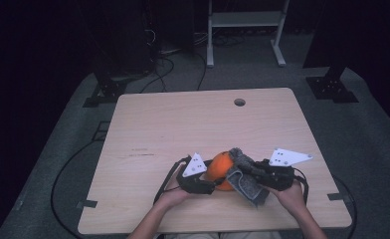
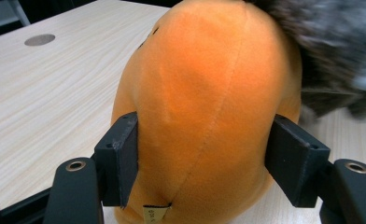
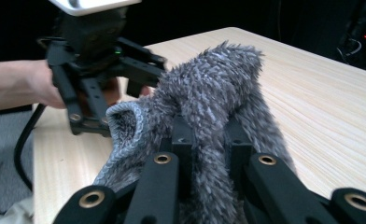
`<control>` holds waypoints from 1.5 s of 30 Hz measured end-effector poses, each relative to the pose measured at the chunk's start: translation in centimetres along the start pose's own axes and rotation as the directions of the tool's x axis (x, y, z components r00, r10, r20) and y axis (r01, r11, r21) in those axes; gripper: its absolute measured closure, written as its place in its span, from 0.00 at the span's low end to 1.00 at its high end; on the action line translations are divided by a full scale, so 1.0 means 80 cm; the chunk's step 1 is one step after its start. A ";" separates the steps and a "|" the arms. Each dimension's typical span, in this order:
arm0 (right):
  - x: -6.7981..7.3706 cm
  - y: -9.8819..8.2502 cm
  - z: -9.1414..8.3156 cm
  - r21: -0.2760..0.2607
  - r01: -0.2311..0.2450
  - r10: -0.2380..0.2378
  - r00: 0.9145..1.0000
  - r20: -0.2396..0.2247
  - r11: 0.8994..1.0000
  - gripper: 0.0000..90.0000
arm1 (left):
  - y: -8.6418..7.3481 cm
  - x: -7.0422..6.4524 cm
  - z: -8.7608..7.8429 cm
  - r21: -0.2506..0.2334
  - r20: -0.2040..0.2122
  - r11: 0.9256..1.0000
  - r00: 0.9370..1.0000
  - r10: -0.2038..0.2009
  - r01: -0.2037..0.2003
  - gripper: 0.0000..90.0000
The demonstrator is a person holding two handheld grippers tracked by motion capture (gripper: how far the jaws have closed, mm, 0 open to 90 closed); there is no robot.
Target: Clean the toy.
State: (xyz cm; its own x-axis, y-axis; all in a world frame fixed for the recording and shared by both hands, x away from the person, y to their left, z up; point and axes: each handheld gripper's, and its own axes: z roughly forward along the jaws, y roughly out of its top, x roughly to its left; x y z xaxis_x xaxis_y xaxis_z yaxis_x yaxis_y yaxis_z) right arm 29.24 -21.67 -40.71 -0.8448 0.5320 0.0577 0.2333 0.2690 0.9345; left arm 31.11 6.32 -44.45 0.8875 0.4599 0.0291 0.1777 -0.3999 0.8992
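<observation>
At the near edge of the counter (image 1: 148,124), just in front of the person's hands, sits an orange plush toy (image 1: 220,170), and everything else is placed around it. The left gripper (image 1: 207,185) comes at the plush from its left side, with its jaws straddling the rounded body; in the left gripper view the pads (image 2: 126,161) stand against both flanks of the orange plush, pressing lightly into the fabric, so it is grasping the toy. The plush's long axis runs away from that gripper, its seam leading up toward the far end, and a small label sits at the near bottom. On the plush's right, the right gripper (image 1: 255,174) is clenched on a grey furry sock (image 3: 209,102), whose open cuff faces the toy. The sock lies against the plush's right side, its length running from the right gripper toward the toy. Beyond the plush, a round hole (image 1: 240,102) marks the counter's far edge.
</observation>
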 end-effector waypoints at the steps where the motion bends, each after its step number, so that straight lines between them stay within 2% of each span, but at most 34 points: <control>1: -0.006 -0.004 -0.001 -0.003 -0.020 0.020 1.000 0.011 1.000 0.87 | -0.001 0.002 0.000 -0.002 0.005 1.000 1.000 -0.008 0.008 0.36; 3: -0.020 -0.013 -0.003 -0.010 -0.076 0.076 0.997 0.017 0.997 0.87 | -0.001 0.003 0.001 -0.004 0.011 1.000 1.000 -0.016 0.016 0.36; 6: -0.033 -0.024 -0.003 0.002 -0.123 0.122 0.992 0.043 0.992 0.87 | -0.001 0.003 0.001 -0.005 0.010 1.000 1.000 -0.018 0.018 0.36; 8: -0.040 -0.030 -0.002 0.022 -0.141 0.139 0.988 0.070 0.990 0.87 | -0.003 0.005 0.000 -0.009 0.010 1.000 1.000 -0.025 0.025 0.36; 12: -0.045 -0.038 0.002 0.042 -0.169 0.165 0.984 0.073 0.985 0.87 | -0.004 0.007 -0.001 -0.009 0.006 0.999 0.999 -0.035 0.035 0.35; 15: -0.040 -0.032 0.001 0.037 -0.151 0.148 0.986 0.071 0.988 0.87 | -0.004 0.008 -0.002 -0.005 0.009 0.999 0.999 -0.037 0.037 0.36; 19: -0.011 -0.005 -0.001 -0.040 -0.088 0.087 0.996 -0.022 0.995 0.87 | -0.003 0.001 0.002 0.001 0.023 1.000 1.000 -0.002 0.002 0.37; 20: -0.011 -0.005 -0.001 -0.040 -0.088 0.087 0.996 -0.022 0.995 0.87 | -0.003 0.001 0.002 0.001 0.023 1.000 1.000 -0.002 0.002 0.38; 21: 0.002 0.007 0.004 -0.043 -0.043 0.041 0.998 -0.046 0.998 0.87 | -0.002 -0.002 0.003 0.004 0.022 1.000 1.000 0.018 -0.018 0.38; 23: 0.004 0.009 0.008 -0.033 -0.018 0.017 0.999 -0.039 0.999 0.87 | -0.003 -0.001 0.000 0.005 0.029 1.000 0.999 0.016 -0.016 0.38; 28: -0.019 -0.005 0.008 -0.056 -0.104 0.102 0.994 -0.037 0.993 0.87 | -0.005 0.002 0.000 0.000 0.044 1.000 0.999 -0.003 0.003 0.38; 29: -0.032 -0.014 0.006 -0.054 -0.141 0.141 0.990 -0.005 0.988 0.87 | -0.005 0.003 -0.001 0.000 0.044 1.000 0.999 -0.006 0.006 0.38; 30: -0.032 -0.014 0.006 -0.054 -0.141 0.141 0.990 -0.005 0.988 0.87 | -0.005 0.004 -0.001 0.002 0.044 1.000 0.999 -0.007 0.007 0.38; 31: -0.042 -0.023 0.005 -0.040 -0.173 0.173 0.985 0.017 0.984 0.87 | -0.006 0.005 -0.001 -0.001 0.048 1.000 0.999 -0.013 0.013 0.38; 35: -0.052 -0.034 0.006 -0.001 -0.193 0.193 0.980 0.040 0.981 0.87 | -0.006 0.006 -0.002 0.000 0.053 1.000 0.998 -0.017 0.017 0.38; 36: -0.056 -0.039 0.005 0.033 -0.203 0.201 0.978 0.054 0.979 0.87 | -0.006 0.007 -0.002 0.001 0.051 1.000 0.999 -0.018 0.018 0.38; 39: -0.053 -0.042 0.004 0.061 -0.187 0.183 0.981 0.066 0.980 0.87 | -0.007 0.009 -0.003 -0.003 0.046 0.999 0.998 -0.034 0.034 0.38; 40: -0.043 -0.038 0.001 0.060 -0.156 0.151 0.986 0.073 0.986 0.87 | -0.006 0.010 -0.003 -0.002 0.042 0.999 0.999 -0.035 0.035 0.38; 43: -0.026 -0.025 0.000 0.036 -0.105 0.102 0.992 0.068 0.994 0.87 | -0.003 0.011 -0.006 -0.011 0.043 0.997 0.997 -0.069 0.070 0.40; 44: -0.020 -0.020 0.000 0.025 -0.085 0.083 0.994 0.065 0.996 0.87 | -0.001 0.011 -0.007 -0.013 0.045 0.998 0.997 -0.067 0.067 0.40; 45: -0.020 -0.020 0.000 0.025 -0.085 0.083 0.994 0.065 0.996 0.87 | -0.001 0.011 -0.007 -0.013 0.045 0.998 0.997 -0.067 0.067 0.41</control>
State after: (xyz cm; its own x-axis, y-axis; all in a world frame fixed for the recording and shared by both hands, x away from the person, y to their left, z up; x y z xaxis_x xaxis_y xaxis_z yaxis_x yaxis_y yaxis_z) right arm 30.20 -22.98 -42.30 -0.7890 0.6039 0.1125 0.3162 0.2423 0.9172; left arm 31.61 7.22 -44.27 0.8917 0.4498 -0.0504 0.2315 -0.3574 0.9048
